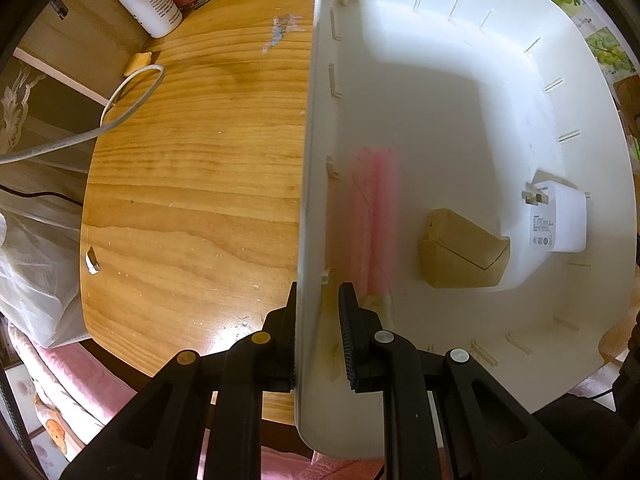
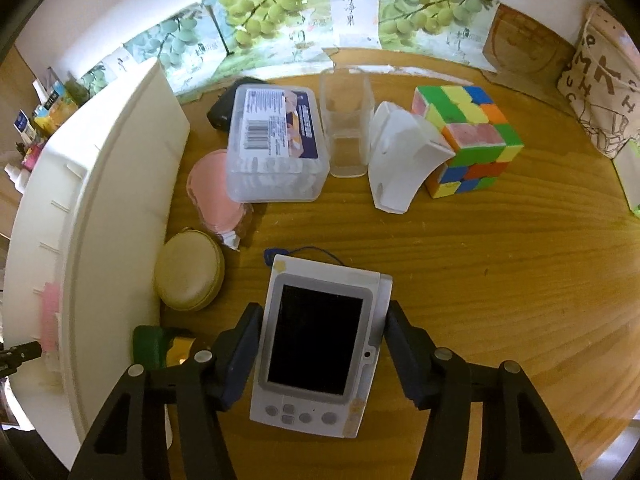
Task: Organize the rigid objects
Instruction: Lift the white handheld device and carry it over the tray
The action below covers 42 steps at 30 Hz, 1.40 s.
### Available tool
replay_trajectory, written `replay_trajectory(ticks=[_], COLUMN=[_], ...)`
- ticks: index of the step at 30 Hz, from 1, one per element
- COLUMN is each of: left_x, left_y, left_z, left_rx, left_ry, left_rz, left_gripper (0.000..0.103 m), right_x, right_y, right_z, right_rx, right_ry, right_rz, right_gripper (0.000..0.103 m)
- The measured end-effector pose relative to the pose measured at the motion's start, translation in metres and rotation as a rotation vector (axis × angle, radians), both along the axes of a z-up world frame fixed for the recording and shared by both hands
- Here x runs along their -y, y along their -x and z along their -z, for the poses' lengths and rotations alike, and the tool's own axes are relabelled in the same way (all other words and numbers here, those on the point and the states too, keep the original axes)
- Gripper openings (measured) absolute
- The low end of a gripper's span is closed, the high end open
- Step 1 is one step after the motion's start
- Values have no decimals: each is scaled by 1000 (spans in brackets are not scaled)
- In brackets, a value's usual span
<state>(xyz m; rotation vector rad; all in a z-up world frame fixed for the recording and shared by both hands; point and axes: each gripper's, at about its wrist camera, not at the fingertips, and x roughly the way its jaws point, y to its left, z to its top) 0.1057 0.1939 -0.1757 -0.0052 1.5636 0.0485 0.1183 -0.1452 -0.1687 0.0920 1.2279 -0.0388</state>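
Left wrist view: the left gripper [image 1: 318, 300] is clamped on the side wall of a large white plastic storage bin [image 1: 460, 88], one jaw outside the wall and one inside. Only this view shows the bin's interior: a white rectangular plug adapter [image 1: 560, 220] at 3 o'clock, a tan cardboard wedge-shaped box [image 1: 460, 252] just beside it toward the centre, and a blurred pink object [image 1: 376, 216] against the gripped wall. Outside the bin, the wooden tabletop [image 1: 192, 184] carries a white plastic bottle [image 1: 148, 0] at 11 o'clock and a white cable [image 1: 120, 108] at 9 o'clock.

Right wrist view: the right gripper [image 2: 320, 344] straddles a white handheld device with a dark screen [image 2: 316, 344], lying flat at 6 o'clock. The left pad is at the device's edge and the right pad just beside its other edge; whether they press cannot be told. Only this view shows the unsorted items:
- round beige zip case [image 2: 190, 276], 9 o'clock, touching the bin's outer wall
- pink flat pouch [image 2: 214, 196]
- clear lidded box of cotton swabs [image 2: 276, 144], resting partly on the pouch
- clear plastic cup [image 2: 346, 120], 12 o'clock
- white curved plastic holder [image 2: 400, 160]
- multicoloured puzzle cube [image 2: 472, 140], 1 o'clock
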Motion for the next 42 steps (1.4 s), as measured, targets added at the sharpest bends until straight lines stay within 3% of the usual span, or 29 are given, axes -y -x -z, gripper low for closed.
replay_trajectory(ticks=[19,28,42], left_x=[5,1,3], left_y=[1,5,5], left_z=[-2,-4,-9], left_rx=[7,17,20], left_ry=[24,34,31], left_rz=[69,78,80], left_gripper=[18,18,18], right_x=[-26,-59,-119], right_y=[20,29,45], right_z=[-87,-134,-161], right_rx=[239,349,395], right_ry=[16,11,-25], right_rz=[-41,-150,-373], right_gripper=[58,58,58])
